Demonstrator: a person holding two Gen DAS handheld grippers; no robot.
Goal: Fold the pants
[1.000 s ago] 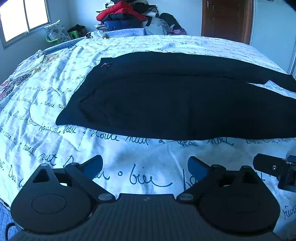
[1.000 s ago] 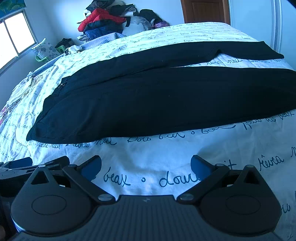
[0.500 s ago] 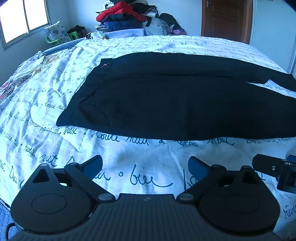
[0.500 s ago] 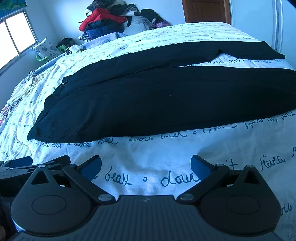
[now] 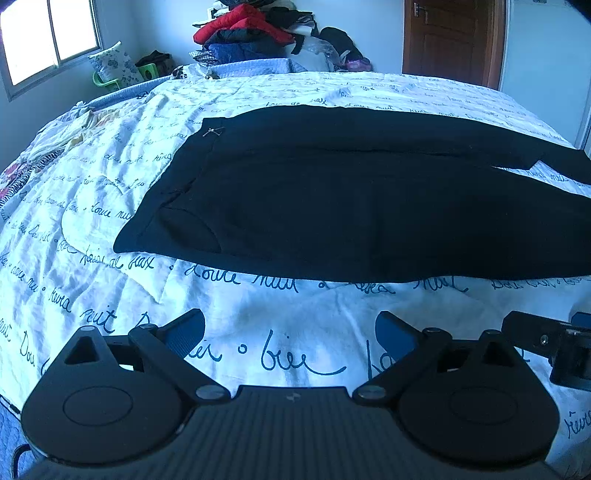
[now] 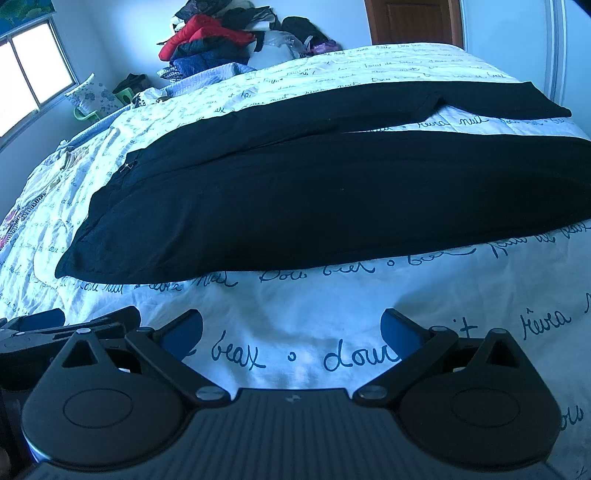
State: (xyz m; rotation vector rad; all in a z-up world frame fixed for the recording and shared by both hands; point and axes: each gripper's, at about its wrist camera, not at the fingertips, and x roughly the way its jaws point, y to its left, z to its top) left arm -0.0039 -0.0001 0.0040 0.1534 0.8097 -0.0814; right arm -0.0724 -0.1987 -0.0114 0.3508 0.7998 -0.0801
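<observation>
Both tools hang over the near edge of the bed (image 5: 295,354), side by side. The left hand-held gripper (image 5: 290,332) has its fingers wide apart with nothing between them, only the script-printed sheet (image 5: 110,206) below. The right hand-held gripper (image 6: 291,332) is likewise spread wide and empty; part of it shows at the right edge of the left view, and part of the left one shows at the left edge of the right view. The pants (image 5: 351,206), black, lie flat on the sheet just ahead of both tools, not touched by either. The waist is ahead and to the left of the left tool, and the legs run off to the right, past the right tool. The two legs part toward the far right, a strip of sheet showing between them. Far ahead, beyond the bed, a heap of clothes (image 5: 255,29) is piled against the wall, with a wooden door (image 5: 450,40) to its right and a window (image 5: 48,37) far left.
</observation>
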